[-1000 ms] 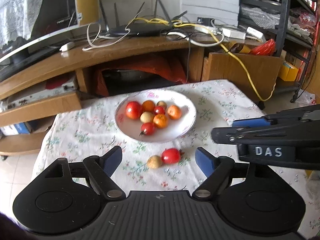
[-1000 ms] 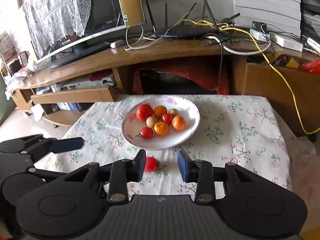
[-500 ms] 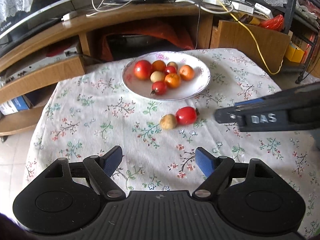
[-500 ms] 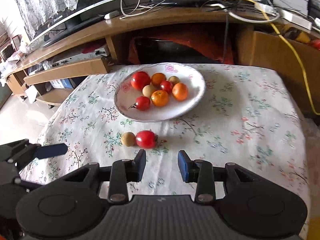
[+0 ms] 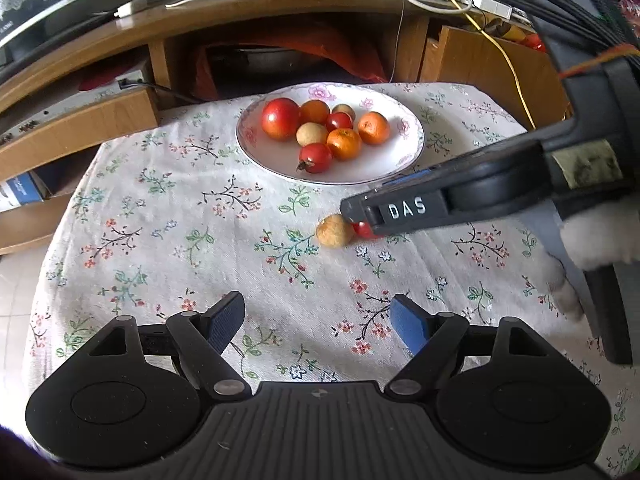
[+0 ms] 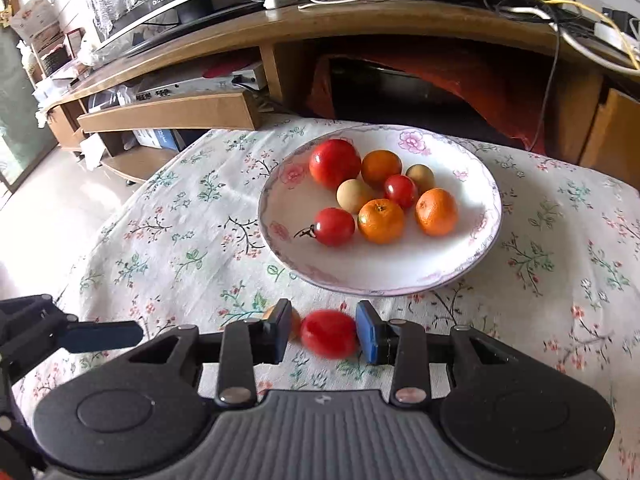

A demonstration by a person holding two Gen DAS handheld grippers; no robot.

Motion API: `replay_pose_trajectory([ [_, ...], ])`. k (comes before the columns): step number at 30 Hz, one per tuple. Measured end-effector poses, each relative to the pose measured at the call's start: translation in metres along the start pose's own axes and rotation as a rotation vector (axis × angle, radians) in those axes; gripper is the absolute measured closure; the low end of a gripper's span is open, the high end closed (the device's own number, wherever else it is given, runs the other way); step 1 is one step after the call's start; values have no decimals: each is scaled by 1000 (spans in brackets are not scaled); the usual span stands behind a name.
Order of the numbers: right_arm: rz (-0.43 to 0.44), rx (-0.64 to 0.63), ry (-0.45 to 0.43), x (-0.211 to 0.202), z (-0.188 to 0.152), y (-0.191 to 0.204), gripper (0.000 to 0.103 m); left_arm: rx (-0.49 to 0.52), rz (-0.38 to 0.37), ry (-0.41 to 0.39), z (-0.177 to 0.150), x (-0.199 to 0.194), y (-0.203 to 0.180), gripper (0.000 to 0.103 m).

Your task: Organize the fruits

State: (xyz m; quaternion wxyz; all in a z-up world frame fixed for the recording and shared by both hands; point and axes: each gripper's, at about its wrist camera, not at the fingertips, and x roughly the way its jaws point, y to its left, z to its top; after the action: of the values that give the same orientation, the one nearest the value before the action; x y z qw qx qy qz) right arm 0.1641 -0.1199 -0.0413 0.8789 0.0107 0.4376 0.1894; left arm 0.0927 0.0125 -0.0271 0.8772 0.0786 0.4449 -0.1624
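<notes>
A white floral plate [image 5: 416, 140] [image 6: 400, 280] holds several red tomatoes, oranges and tan round fruits. On the flowered tablecloth in front of it lie a small red tomato [image 6: 328, 338] and a tan fruit [image 5: 334, 231] side by side. My right gripper [image 6: 323, 334] stands open low over the cloth. The tomato is between its blue pads, with a gap at the left pad. The tan fruit [image 6: 296, 320] peeks out behind that pad. In the left wrist view the right gripper [image 5: 360, 212] covers most of the tomato [image 5: 364, 230]. My left gripper [image 5: 318, 322] is open and empty, nearer the table's front.
Behind the table runs a wooden TV stand [image 6: 360, 28] with a TV, a router and loose cables. The cloth drops off at the table's left edge [image 6: 120, 216] toward the floor. A white-sleeved hand [image 5: 600, 236] holds the right gripper.
My right gripper came down and forward until the red tomato sat between its fingers. The left gripper sank and tipped down, so the plate now appears higher in its view.
</notes>
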Motion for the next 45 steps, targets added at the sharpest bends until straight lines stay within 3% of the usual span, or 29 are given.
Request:
replay_pose_trajectory([
  [8,44,4,15,1,-2,-9,57,3,2,9,0,5,1,18],
  [16,5,-54,52,-17,-13,4,59,12,23,11,-1,8,4,18],
  [20,-24,-67,67,-34,-15,3,71,27,25,-4,2,11,4,18],
  [33,-87,-44,114,-47,-19,-19,71,124,-20,-80,34,46,-3,20],
  [38,-90,-1,99,-49,-20,-28,70,122,-49,-62,35,66,-4,34],
  [42,-88,0,94,-44,-19,-30,70,105,-39,-74,33,71,-4,39],
  [45,-80,-2,76,-43,-15,-31,67,85,-37,-77,33,68,-5,54],
])
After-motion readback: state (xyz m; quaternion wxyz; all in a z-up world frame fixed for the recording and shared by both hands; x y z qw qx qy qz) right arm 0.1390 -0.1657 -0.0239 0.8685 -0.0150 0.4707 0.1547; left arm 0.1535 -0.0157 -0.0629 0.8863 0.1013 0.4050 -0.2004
